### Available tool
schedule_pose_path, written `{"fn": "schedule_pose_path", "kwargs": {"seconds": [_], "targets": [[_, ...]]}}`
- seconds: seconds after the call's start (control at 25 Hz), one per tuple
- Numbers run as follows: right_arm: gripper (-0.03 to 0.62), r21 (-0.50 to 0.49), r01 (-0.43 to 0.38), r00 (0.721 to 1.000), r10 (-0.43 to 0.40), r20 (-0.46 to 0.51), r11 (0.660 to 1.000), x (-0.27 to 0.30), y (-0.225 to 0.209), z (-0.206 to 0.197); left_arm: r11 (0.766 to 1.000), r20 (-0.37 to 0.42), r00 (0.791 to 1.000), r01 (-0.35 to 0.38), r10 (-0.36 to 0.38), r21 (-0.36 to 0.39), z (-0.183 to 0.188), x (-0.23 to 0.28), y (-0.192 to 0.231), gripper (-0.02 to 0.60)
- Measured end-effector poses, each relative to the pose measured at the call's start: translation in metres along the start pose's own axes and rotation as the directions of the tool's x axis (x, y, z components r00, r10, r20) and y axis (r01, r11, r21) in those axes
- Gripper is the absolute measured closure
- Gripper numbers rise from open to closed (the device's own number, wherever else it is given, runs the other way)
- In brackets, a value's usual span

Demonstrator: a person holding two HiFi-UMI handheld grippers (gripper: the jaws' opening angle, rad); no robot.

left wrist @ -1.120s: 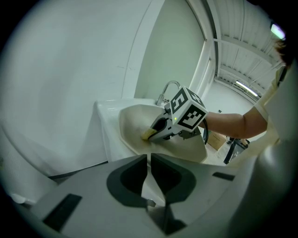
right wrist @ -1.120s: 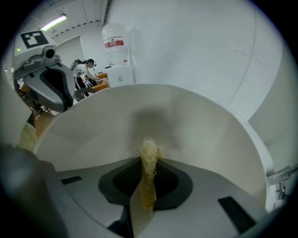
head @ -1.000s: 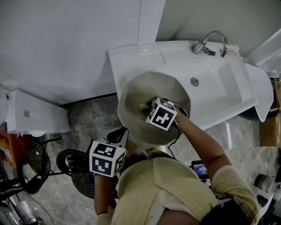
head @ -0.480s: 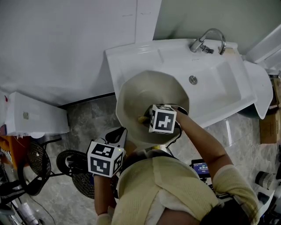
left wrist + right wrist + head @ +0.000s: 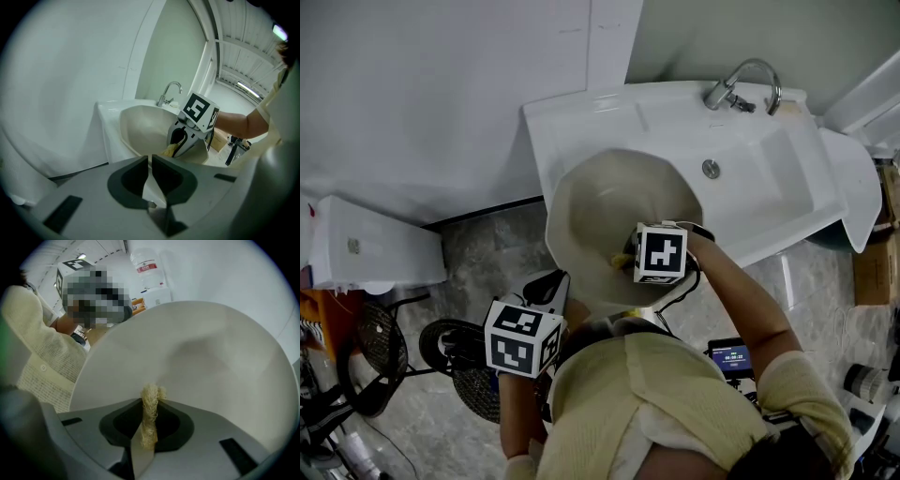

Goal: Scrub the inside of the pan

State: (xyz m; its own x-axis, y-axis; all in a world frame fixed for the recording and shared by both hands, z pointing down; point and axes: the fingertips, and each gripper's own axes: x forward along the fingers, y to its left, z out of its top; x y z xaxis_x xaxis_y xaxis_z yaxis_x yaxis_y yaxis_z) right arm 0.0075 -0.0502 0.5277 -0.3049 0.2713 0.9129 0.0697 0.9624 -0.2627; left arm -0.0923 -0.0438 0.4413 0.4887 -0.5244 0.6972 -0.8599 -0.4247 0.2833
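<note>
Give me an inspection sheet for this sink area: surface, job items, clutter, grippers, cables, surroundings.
Surface: white sink, tap at its back.
Job's things: pan held tilted over the sink's front edge; scrubber against its inside.
Clutter: nothing seen.
Grippers: left gripper shut on the pan's edge; right gripper shut on the scrubber.
Cables: black lead loops under the right gripper.
Surroundings: grey floor; lit screen by the person's arm.

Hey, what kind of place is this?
Probably a washroom or utility corner: a white sink with a faucet, stone-patterned floor, and a pan held over the basin with a scrubber inside.
</note>
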Motion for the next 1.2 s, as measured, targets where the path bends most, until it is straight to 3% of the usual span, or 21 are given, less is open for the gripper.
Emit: {"fn": "schedule_pose_path", "kwargs": {"seconds": [0.24,0.76,1.2], "targets": [[0.520,0.052,0.001,0.999,0.001,-0.037,0.999,-0.006,-0.005,-0.020,1.000,-0.003,1.000,0.000,0.000,0.006,0.000,0.000,0.000,0.506],[0.520,0.130,0.113,0.990,-0.101,-0.096,0.985,-0.020,-0.036,-0.039,1.000,-0.005,1.000,0.005,-0.005,0.010,0.000,0.001,0.000,0.506],[0.520,0.256,0.290,0.956,-0.266,-0.123,0.922,-0.030,-0.079,-0.036,1.000,-0.006,1.000,0.011,-0.011,0.006,0.000,0.001,-0.001,0.506]]}}
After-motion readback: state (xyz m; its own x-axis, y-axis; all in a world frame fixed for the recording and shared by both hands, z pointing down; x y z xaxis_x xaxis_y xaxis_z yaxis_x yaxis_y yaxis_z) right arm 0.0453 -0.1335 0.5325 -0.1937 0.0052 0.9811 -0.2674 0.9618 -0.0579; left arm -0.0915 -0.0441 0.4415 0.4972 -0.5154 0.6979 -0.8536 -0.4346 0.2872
